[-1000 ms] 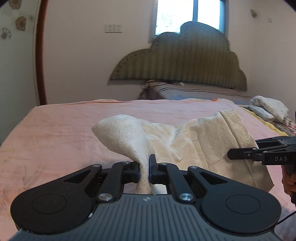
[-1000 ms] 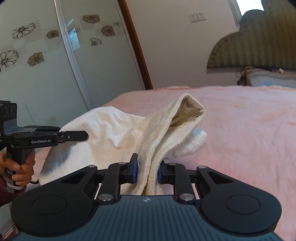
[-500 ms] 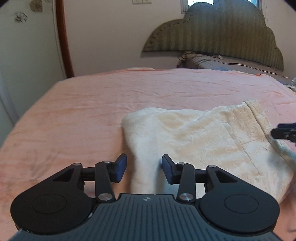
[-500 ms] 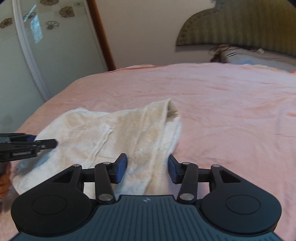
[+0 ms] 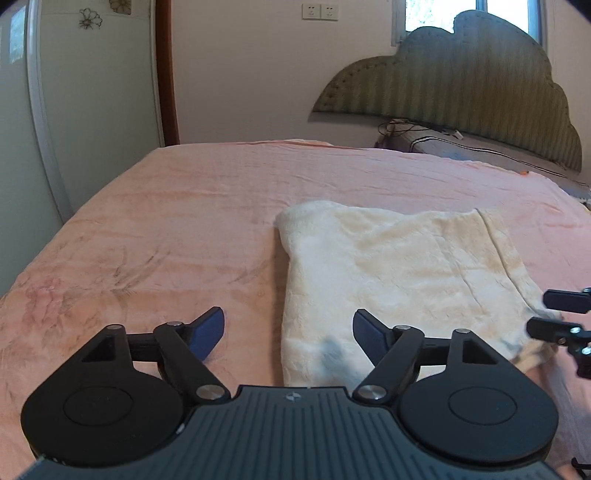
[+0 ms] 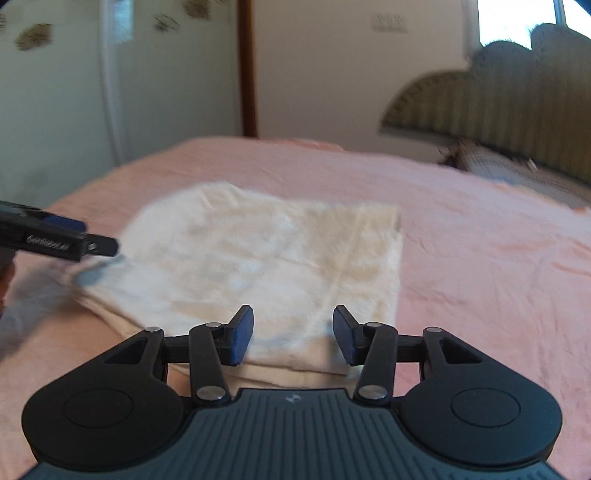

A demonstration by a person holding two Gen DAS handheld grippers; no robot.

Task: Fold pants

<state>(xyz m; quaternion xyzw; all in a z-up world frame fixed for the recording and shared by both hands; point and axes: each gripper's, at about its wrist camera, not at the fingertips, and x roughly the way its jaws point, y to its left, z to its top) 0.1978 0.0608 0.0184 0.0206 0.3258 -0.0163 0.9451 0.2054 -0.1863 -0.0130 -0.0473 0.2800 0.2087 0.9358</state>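
Only left view: sockets [image 5: 320,12] | right view: pants [image 6: 266,266] blurred, folded

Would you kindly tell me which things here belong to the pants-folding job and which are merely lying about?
Part of the job:
- cream pants, lying folded flat on the bed
- left gripper, open
- right gripper, open
- pink bedsheet, the folding surface

Just lying about:
- padded headboard
- striped mattress with a cable on it
- wall sockets
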